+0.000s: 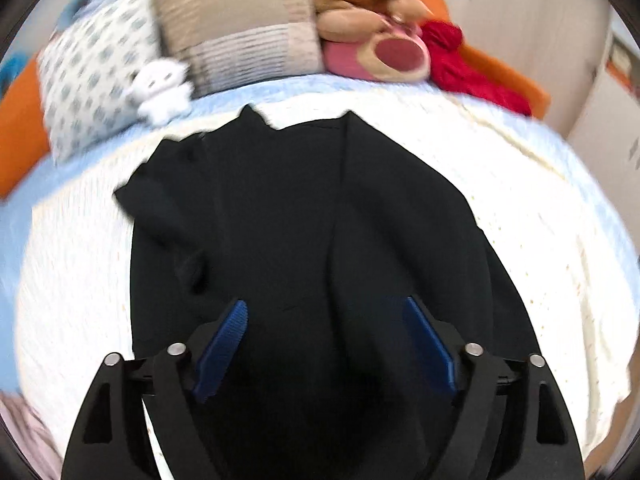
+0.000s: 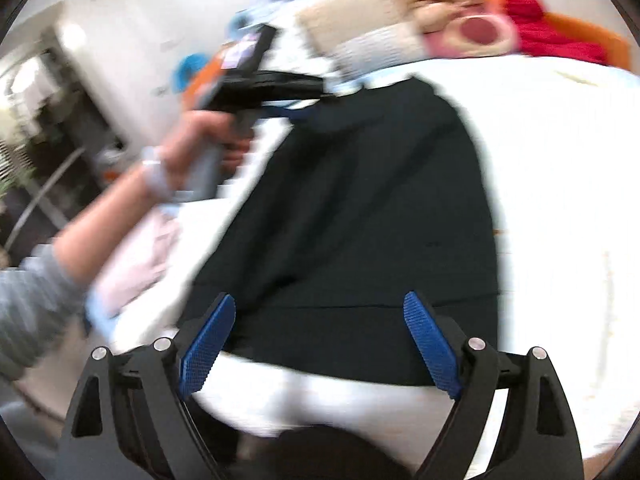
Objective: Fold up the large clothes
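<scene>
The black garment [image 1: 304, 216] lies spread on the bed [image 1: 540, 240], its far edge toward the pillows and its near hem toward the operator. From the fingers outward: the left gripper [image 1: 326, 340] has its blue pads [image 1: 224, 348] spread wide, with only dark cloth visible between them and nothing pinched; it hangs over the middle of the garment, where a lengthwise ridge runs up the fabric, probably the line for a fold. The right gripper [image 2: 320, 336] likewise has its fingers [image 2: 430, 344] spread and empty, positioned at the near hem, a likely place for a corner grasp. The left wrist view alone shows the turned-in sleeve [image 1: 160, 184] at the garment's left side and the white plush toy [image 1: 162, 88] against the patterned pillow [image 1: 88, 80]. The right wrist view alone shows the person's left hand [image 2: 200, 136] gripping the other tool above the garment's far left corner, and pink cloth [image 2: 140, 248] lying beside the garment. Both views are motion-blurred, so fine creases cannot be read.
</scene>
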